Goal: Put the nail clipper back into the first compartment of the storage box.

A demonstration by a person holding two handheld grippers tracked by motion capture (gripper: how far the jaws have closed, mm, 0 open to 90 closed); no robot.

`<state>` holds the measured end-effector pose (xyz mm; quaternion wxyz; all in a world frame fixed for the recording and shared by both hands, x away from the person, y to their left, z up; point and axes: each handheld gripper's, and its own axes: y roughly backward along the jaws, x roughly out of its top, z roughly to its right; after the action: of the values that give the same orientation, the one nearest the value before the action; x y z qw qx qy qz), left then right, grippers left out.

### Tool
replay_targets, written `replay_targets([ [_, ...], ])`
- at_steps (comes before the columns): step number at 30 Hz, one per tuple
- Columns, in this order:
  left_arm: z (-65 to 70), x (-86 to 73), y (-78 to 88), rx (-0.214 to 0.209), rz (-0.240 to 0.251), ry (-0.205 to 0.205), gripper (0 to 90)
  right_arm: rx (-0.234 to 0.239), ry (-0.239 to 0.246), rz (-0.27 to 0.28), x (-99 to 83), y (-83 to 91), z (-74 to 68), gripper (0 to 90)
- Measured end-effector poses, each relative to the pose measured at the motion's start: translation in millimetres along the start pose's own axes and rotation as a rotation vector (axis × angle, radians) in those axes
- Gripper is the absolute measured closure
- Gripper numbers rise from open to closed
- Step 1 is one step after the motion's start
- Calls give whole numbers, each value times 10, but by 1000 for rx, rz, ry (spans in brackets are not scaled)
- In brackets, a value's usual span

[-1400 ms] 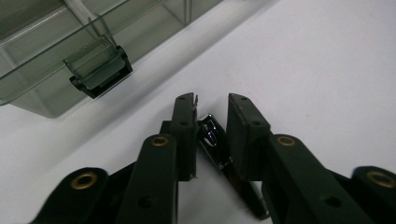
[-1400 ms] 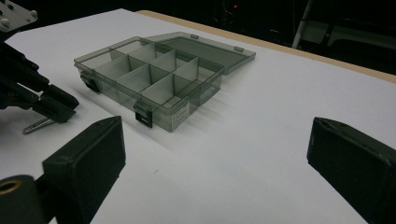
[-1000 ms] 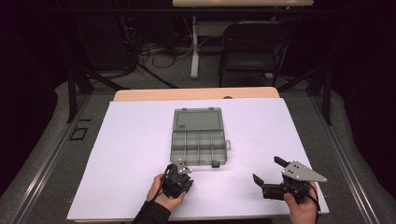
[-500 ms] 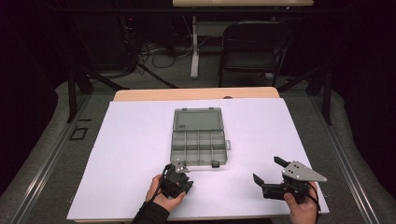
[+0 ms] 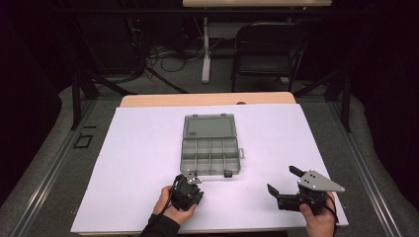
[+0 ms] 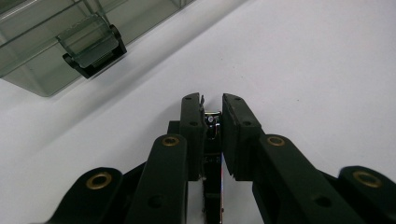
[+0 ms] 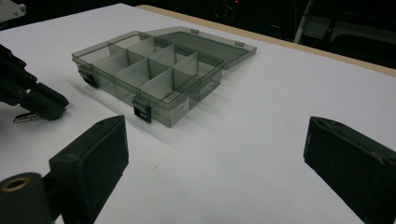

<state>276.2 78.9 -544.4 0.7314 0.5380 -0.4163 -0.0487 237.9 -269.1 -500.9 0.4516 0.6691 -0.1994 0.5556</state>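
Observation:
A grey see-through compartment box (image 5: 211, 156) lies mid-table with its lid (image 5: 208, 127) folded back; its compartments look empty. My left gripper (image 5: 190, 190) sits on the white sheet just in front of the box's near left corner. In the left gripper view its jaws (image 6: 212, 100) have just been closing and are shut on a small shiny metal piece (image 6: 212, 127), near the box's black latch (image 6: 93, 49). My right gripper (image 5: 281, 178) rests at the front right, pointing left toward the box (image 7: 149, 70). Its jaws stand wide open (image 7: 215, 144) with nothing between them.
A white sheet (image 5: 148, 148) covers the table, with a wooden edge (image 5: 207, 99) behind it. A dark chair (image 5: 267, 54) and cables stand beyond the table. The left gripper (image 7: 28, 93) shows at the left of the right gripper view.

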Motion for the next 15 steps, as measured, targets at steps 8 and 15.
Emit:
replay_targets([
  [8,-43,-10,16,-29,10,14,793,3,-2,-7,-2,3,3,66],
  [15,-86,-7,127,-34,54,24,793,-2,1,-9,-6,9,20,67],
])
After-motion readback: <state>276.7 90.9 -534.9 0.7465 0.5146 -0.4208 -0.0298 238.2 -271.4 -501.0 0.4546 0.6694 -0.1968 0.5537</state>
